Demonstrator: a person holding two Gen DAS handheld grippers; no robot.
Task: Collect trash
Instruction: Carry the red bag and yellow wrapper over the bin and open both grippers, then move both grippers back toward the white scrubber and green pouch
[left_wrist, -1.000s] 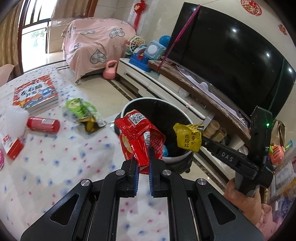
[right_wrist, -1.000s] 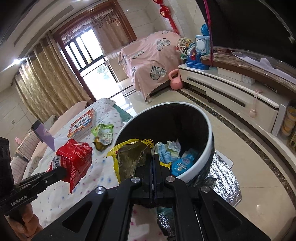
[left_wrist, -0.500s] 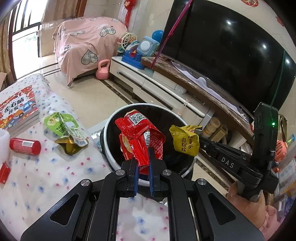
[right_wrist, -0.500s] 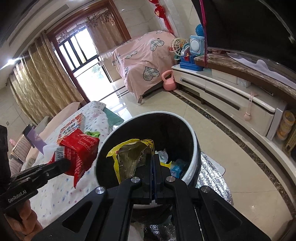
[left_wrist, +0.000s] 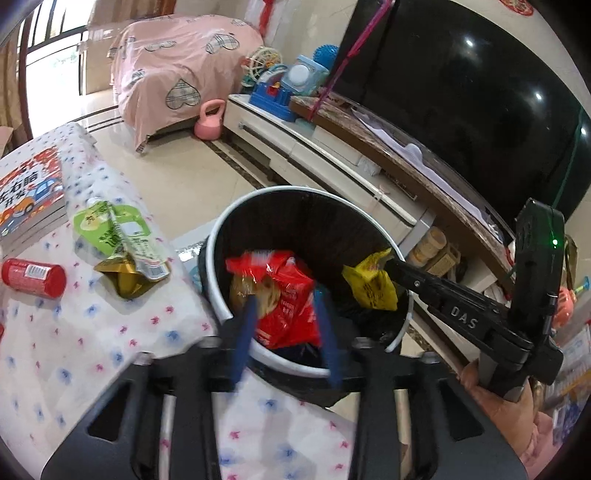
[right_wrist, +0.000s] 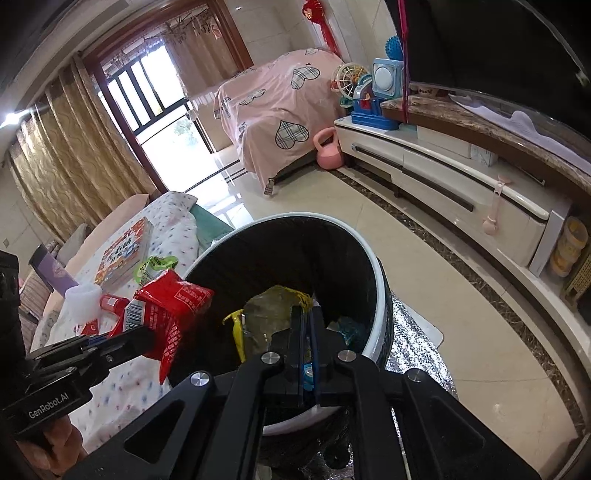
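Left gripper (left_wrist: 284, 328) fingers spread; red crinkly snack packet (left_wrist: 284, 291) over the black white-rimmed round bin (left_wrist: 295, 192). Right gripper (right_wrist: 304, 325), stamped "DAS", pinches a yellow foil wrapper (right_wrist: 269, 314). Green pouch (left_wrist: 122, 236) lies on the bench (left_wrist: 74, 350).

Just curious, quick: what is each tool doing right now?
Left tool: open, red packet loose between its fingers.
Right tool: closed on the yellow packet.

Both grippers held forward, side by side.
Left gripper (left_wrist: 286, 325) with blue-padded fingers (left_wrist: 245, 332) spread wide apart, blurred; right gripper (right_wrist: 306, 325) with fingers nearly together, a narrow gap between.
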